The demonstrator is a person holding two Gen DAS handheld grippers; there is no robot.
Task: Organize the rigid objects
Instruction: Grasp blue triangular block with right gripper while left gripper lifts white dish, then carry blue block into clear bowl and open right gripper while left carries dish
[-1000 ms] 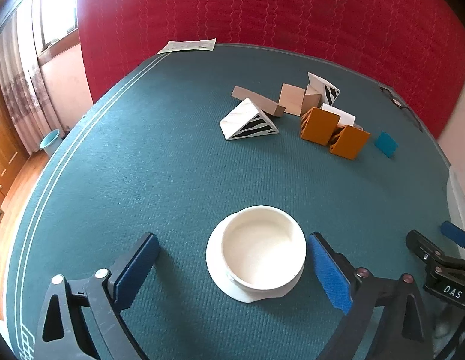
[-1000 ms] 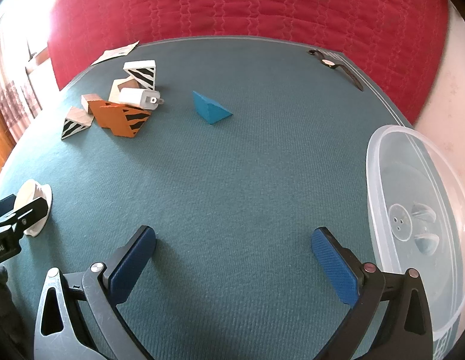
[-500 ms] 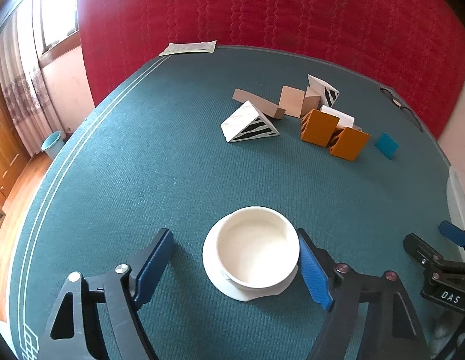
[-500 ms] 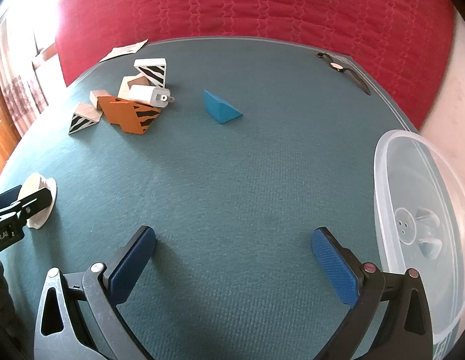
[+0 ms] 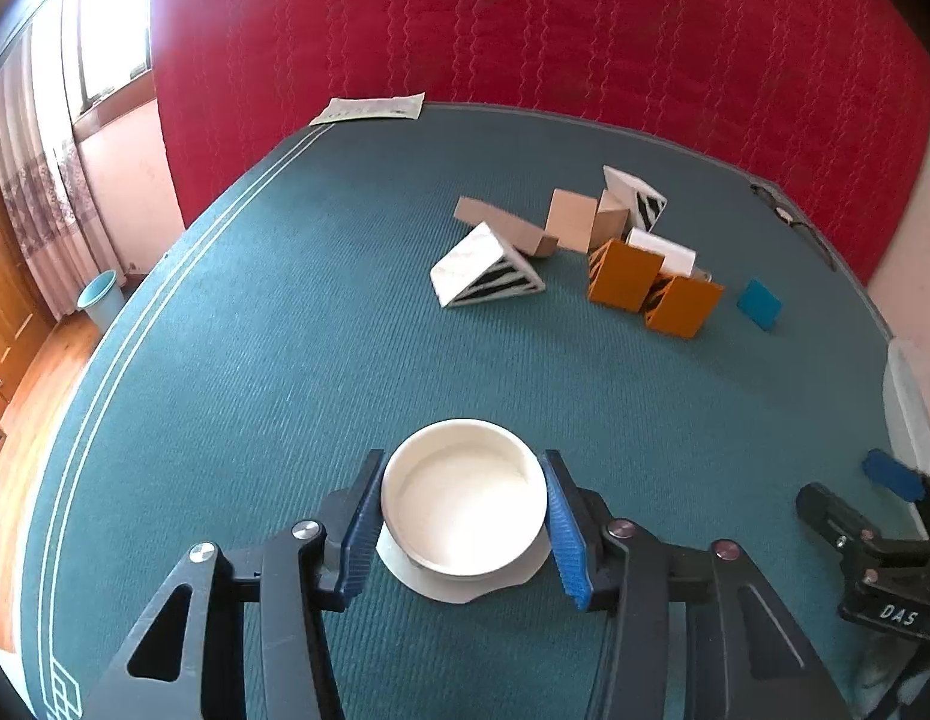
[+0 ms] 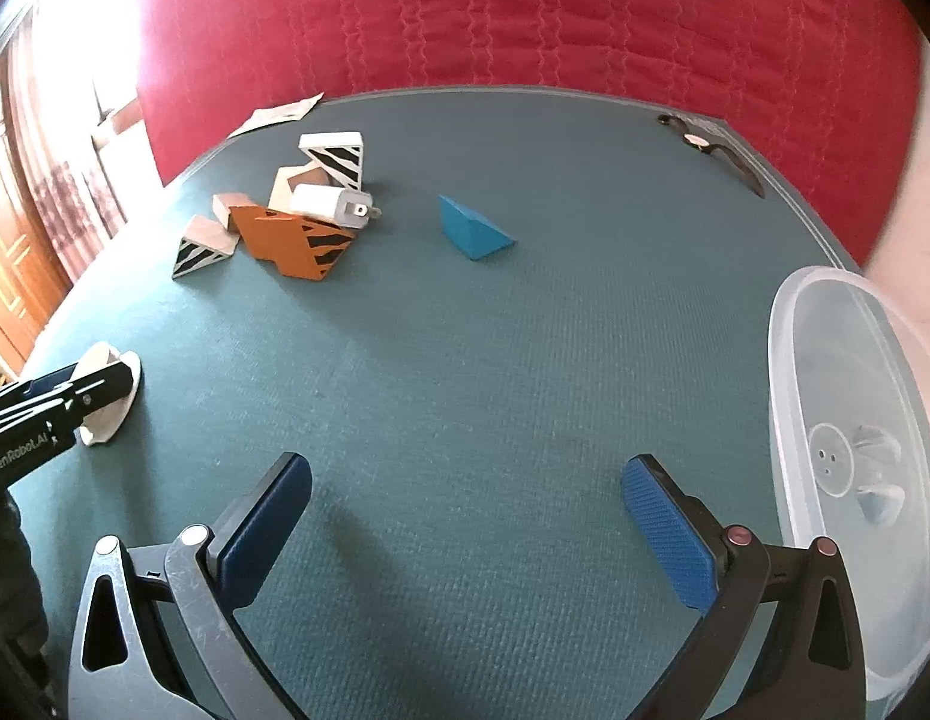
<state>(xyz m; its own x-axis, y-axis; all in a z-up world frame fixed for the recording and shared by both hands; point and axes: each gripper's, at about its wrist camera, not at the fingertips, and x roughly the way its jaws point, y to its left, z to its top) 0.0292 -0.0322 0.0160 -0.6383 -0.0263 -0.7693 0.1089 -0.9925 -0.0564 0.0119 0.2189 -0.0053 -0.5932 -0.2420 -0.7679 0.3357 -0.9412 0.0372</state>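
Observation:
My left gripper [image 5: 463,525] is shut on a white bowl-shaped object with a flat base [image 5: 463,513] that rests on the green table; both blue pads touch its sides. It shows at the left of the right wrist view [image 6: 108,390]. My right gripper [image 6: 465,516] is open and empty over bare table, beside a clear plastic tub [image 6: 855,456]. A pile of blocks lies farther back: zebra-striped wedges [image 5: 486,273], orange tiger-striped blocks [image 5: 651,288], tan blocks [image 5: 570,219] and a white charger [image 6: 333,204]. A blue wedge [image 6: 471,231] lies apart.
The clear tub holds small clear items. A paper sheet [image 5: 369,108] lies at the table's far edge. Glasses [image 6: 705,141] lie at the far right edge. A red quilted wall stands behind the table. A blue bin [image 5: 99,300] stands on the floor, left.
My left gripper has moved forward and closed its pads onto the white bowl. My right gripper has shifted slightly and stays open.

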